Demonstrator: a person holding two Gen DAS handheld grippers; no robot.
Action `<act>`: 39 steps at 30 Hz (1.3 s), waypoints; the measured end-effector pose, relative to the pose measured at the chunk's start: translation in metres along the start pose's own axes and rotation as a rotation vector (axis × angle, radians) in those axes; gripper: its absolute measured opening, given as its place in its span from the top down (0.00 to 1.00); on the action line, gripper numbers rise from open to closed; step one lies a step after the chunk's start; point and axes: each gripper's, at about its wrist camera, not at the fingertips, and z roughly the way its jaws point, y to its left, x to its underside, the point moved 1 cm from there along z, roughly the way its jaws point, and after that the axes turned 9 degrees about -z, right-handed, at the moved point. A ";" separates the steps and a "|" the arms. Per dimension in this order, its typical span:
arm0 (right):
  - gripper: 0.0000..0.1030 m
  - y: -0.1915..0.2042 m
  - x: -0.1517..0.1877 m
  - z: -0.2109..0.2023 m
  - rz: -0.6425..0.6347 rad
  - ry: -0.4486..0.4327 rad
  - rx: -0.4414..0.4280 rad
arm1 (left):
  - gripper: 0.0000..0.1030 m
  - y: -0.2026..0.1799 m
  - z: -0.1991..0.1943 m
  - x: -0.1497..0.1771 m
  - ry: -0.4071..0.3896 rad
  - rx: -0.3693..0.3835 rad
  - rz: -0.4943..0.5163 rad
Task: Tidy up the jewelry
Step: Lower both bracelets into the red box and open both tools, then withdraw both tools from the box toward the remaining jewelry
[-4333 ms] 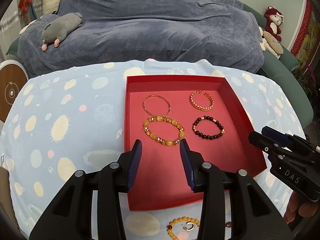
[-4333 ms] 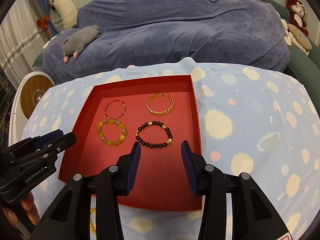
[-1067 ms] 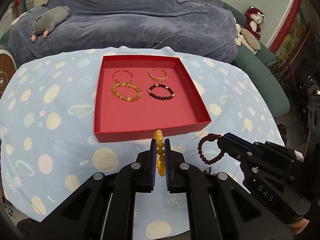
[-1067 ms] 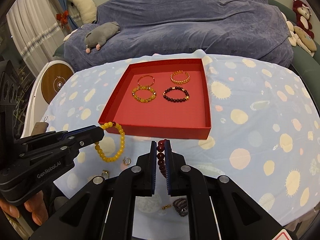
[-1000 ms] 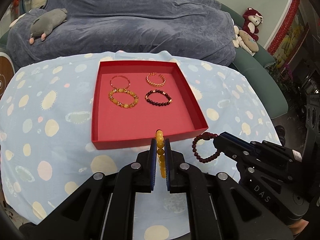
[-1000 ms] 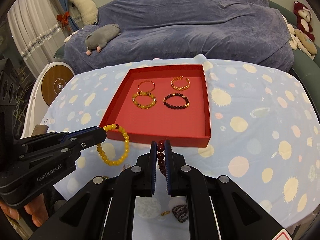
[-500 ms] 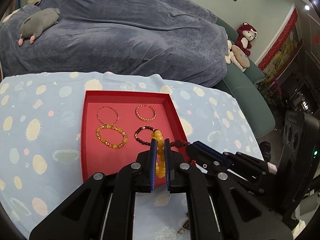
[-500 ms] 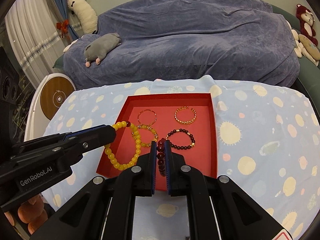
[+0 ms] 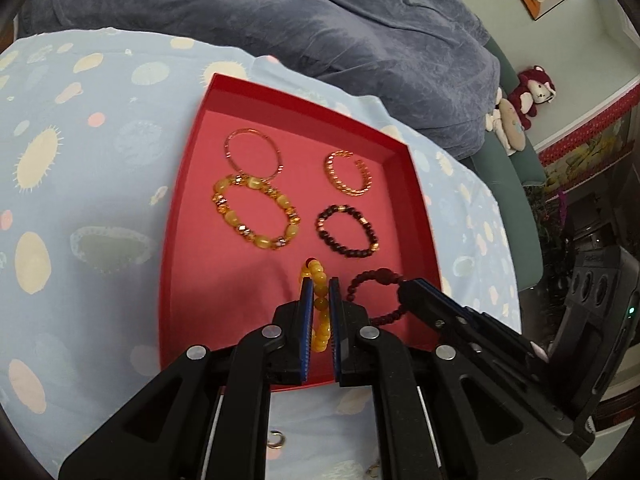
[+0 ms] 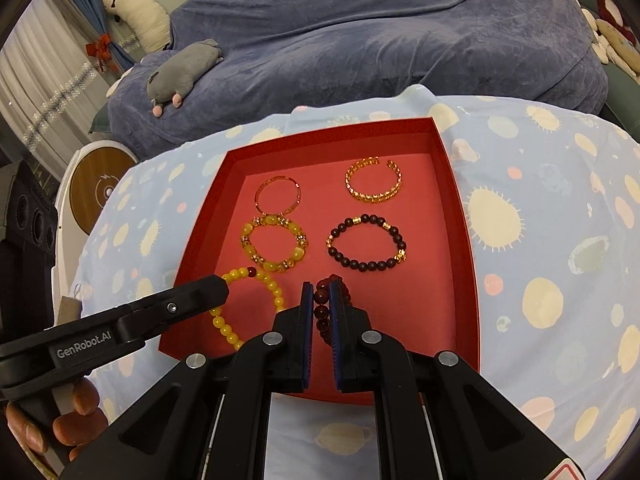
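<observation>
A red tray (image 9: 182,216) (image 10: 464,240) on the dotted blue cloth holds several bracelets: a thin gold bangle (image 9: 253,153), a gold cuff (image 9: 349,178), an amber bead bracelet (image 9: 256,213) and a dark bead bracelet (image 9: 347,231). My left gripper (image 9: 320,284) is shut on a yellow bead bracelet (image 9: 320,308) (image 10: 256,304) over the tray's near part. My right gripper (image 10: 320,290) is shut on a dark red bead bracelet (image 10: 322,312) (image 9: 376,296), just right of the left one (image 10: 218,290).
A small ring (image 9: 276,438) lies on the cloth in front of the tray. Behind the table is a sofa under a blue cover (image 10: 380,32) with a grey plush (image 10: 180,70). A round white device (image 10: 100,188) stands at the left.
Both grippers have moved forward and down from in front of the tray to over its near part, each still carrying its bracelet. The tray looks much closer now.
</observation>
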 end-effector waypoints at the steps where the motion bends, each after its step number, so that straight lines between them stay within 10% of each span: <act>1: 0.92 -0.001 0.002 0.003 0.001 0.006 0.004 | 0.93 0.003 0.002 0.001 -0.008 -0.033 0.010; 13: 0.92 -0.013 0.012 0.029 -0.038 0.061 0.109 | 0.93 0.004 0.029 0.012 -0.093 -0.397 0.272; 39: 0.71 -0.011 0.016 -0.004 -0.025 -0.034 0.154 | 0.68 -0.017 0.021 0.025 -0.171 -0.475 0.325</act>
